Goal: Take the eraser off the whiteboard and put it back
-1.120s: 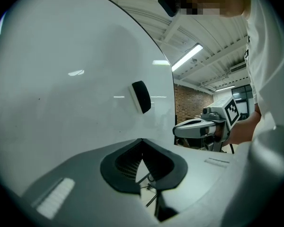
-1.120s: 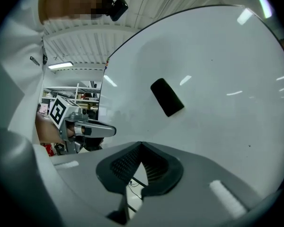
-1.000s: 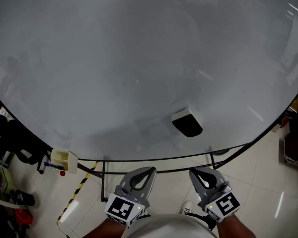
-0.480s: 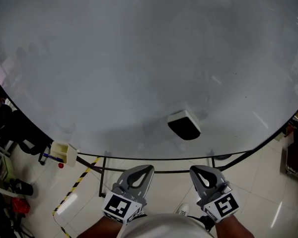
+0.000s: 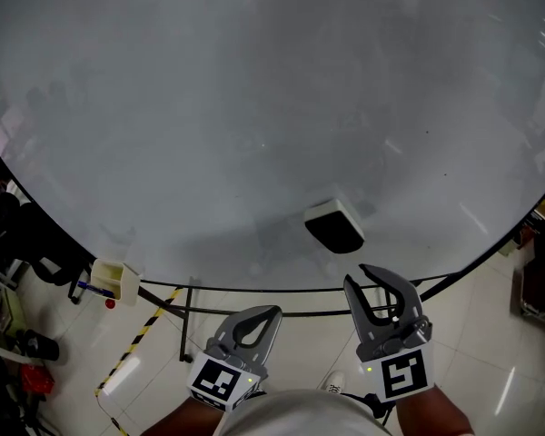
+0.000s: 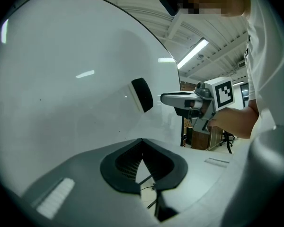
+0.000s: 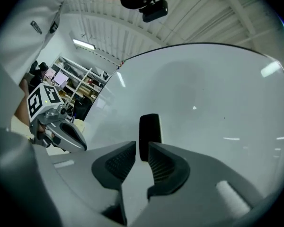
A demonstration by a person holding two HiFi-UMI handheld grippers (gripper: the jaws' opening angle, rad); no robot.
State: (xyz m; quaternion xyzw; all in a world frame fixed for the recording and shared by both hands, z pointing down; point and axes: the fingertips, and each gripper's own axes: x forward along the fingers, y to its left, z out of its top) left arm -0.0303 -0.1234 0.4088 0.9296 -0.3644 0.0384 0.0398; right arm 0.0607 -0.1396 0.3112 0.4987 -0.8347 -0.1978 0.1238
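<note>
At twelve o'clock of the grey right gripper [image 5: 358,276] — jaws just opening, slightly apart, empty — sits the black block eraser [image 5: 334,227]; widen, then straddle it squarely.

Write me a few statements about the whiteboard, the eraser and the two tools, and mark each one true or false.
1. The eraser sits on the whiteboard. True.
2. The right tool is clamped on the eraser. False: its jaws have just been opening and stand slightly apart with nothing between them; the eraser lies ahead of them on the board.
3. The left tool has its jaws together and holds nothing. True.
4. In the head view, the left tool is the one nearer the eraser. False: the right tool is closer to it, and the left tool is held lower.
5. The whiteboard is covered in large writing. False: it looks blank.
</note>
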